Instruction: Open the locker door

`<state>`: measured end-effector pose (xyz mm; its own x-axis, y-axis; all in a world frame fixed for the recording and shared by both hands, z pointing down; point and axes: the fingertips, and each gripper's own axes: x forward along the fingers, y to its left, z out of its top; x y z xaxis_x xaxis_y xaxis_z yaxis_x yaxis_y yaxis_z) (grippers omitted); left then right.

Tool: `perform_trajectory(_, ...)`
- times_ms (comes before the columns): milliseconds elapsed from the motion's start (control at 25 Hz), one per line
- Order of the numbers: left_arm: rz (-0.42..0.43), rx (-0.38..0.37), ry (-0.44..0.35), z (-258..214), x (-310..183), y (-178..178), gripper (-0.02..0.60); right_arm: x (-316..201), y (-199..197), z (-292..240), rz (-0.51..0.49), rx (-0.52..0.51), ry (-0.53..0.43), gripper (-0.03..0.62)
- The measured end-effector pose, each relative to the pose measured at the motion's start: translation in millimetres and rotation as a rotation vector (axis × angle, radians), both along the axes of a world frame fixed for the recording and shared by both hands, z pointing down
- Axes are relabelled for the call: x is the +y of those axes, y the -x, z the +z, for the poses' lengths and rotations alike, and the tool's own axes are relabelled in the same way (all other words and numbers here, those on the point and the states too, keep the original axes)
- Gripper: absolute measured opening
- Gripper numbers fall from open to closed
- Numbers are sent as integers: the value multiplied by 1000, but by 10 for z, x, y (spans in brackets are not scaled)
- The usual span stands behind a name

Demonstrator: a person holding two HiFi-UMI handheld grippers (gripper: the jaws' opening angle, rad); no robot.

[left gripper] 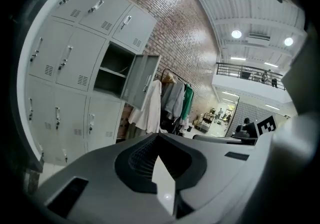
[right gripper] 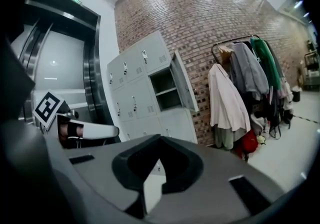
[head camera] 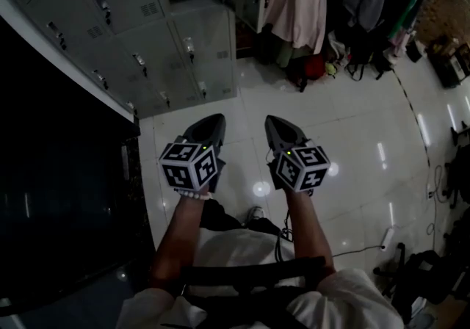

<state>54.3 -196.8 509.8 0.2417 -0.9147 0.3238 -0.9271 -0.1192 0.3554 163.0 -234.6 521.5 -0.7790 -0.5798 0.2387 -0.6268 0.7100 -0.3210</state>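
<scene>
Now holding left gripper (head camera: 211, 120) and right gripper (head camera: 276, 122) side by side above the glossy floor (head camera: 360, 129), each with jaws closed on nothing. Far ahead, seeing the locker door (left gripper: 141, 80) hanging open in the grey locker bank (left gripper: 75, 58), just left of the coat rack (right gripper: 240, 83).

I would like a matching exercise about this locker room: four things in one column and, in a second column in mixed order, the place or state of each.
Things
1. locker door nearest the coats
2. pale coat
3. red bag
4. right gripper

Place or state
A. hanging on the rack
B. jaws together, holding nothing
C. swung open
D. lying on the floor

Pairs: 1-C, 2-A, 3-D, 4-B
</scene>
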Motion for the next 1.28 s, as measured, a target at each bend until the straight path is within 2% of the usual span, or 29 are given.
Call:
perform_trajectory(120,-46,-9,27,76,254,-201,-5,184,-127,106,-47,6,12,0)
perform_trajectory(280,-96,-28,32,52,570,-313,-5,462,-101,77,-116,5,3,0)
perform_trajectory(440,-111,-27,26,22,812,-396,-5,729,-89,40,-148,20,-14,0)
perform_trajectory(800,-84,-10,-27,-176,1163,-512,-5,1167,-169,-124,-125,57,-58,0)
perform_trajectory(1280,-35,-22,-90,-401,1655,-426,-5,1759,-108,-367,-65,80,-120,0)
